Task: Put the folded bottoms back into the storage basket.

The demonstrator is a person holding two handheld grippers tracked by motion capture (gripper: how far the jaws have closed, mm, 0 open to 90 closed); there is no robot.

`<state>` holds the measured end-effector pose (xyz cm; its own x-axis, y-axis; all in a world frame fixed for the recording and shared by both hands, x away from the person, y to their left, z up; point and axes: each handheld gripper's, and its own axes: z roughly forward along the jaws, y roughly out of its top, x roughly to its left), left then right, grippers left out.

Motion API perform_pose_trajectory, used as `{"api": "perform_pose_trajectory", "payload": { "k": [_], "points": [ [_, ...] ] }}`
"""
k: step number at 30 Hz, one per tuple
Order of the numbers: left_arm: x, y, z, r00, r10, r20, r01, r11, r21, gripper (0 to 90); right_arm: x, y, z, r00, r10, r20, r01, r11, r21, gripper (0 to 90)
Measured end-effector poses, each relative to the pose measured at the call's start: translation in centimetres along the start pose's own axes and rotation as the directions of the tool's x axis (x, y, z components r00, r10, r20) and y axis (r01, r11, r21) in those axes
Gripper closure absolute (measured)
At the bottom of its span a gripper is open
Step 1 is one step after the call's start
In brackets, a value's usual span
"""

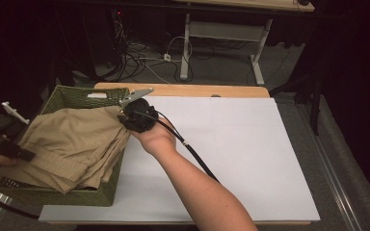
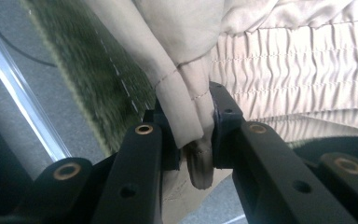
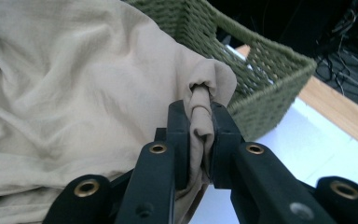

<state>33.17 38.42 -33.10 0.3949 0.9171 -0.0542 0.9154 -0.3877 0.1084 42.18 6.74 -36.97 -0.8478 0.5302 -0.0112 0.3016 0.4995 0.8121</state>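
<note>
A folded beige garment [image 1: 72,144], apparently a pair of trousers with an elastic waistband, is being lowered into the green woven basket [image 1: 79,94] that stands at the left edge of the table [image 1: 231,144]. The step in hand is judged to be the placing of the garment in the basket: it lies across the basket's opening, partly over the rim, and has not yet settled fully inside.

The left gripper [image 2: 193,140] is pressed together on a hemmed fold of the cloth near the gathered waistband [image 2: 289,70]; the fold is pinched between the pads and hangs out below them. The right gripper [image 3: 200,140] is likewise clamped on a bunched corner of the fabric, just beside the basket's far right wall [image 3: 261,79]. In the high view the right gripper [image 1: 137,113] is seen at the basket's far right corner and the left gripper [image 1: 2,139] at the basket's left side.

The garment's long axis runs roughly from the basket's near left side toward its far right corner, with the waistband end at the left gripper.

The next move is judged to call for a further lowering of both hands until the cloth rests on the basket's floor, after which both pinches can be released and the overhanging edges tucked within the rim.
</note>
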Motion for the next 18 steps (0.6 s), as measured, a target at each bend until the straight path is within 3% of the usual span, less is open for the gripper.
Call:
{"api": "perform_pose_trajectory", "payload": {
  "k": [5, 10, 13, 18],
  "points": [
    [0.0, 1.3, 1.9, 0.9995, -0.019, -0.025, 0.02, 0.9998, 0.008, 74.7, 0.0, 0.0, 1.1, 0.9998, -0.003, 0.018, 0.003, 0.9998, 0.02, 83.0],
    [0.2, 1.7, 4.0, 0.9998, -0.015, -0.009, 0.015, 0.9998, 0.013, 74.8, -0.1, 0.3, 2.1, 0.9993, -0.029, 0.023, 0.028, 0.999, 0.034, 83.0],
    [0.9, 1.7, 4.9, 0.9994, -0.035, -0.005, 0.035, 0.9994, 0.008, 74.7, -0.2, 0.7, 2.9, 0.9981, -0.055, 0.027, 0.054, 0.9976, 0.044, 82.9],
    [1.8, 2.4, 5.9, 0.9982, -0.061, -0.001, 0.061, 0.9981, -0.01, 74.6, -0.5, 1.4, 4.4, 0.9975, -0.059, 0.039, 0.056, 0.9967, 0.059, 82.9]
  ]
}}
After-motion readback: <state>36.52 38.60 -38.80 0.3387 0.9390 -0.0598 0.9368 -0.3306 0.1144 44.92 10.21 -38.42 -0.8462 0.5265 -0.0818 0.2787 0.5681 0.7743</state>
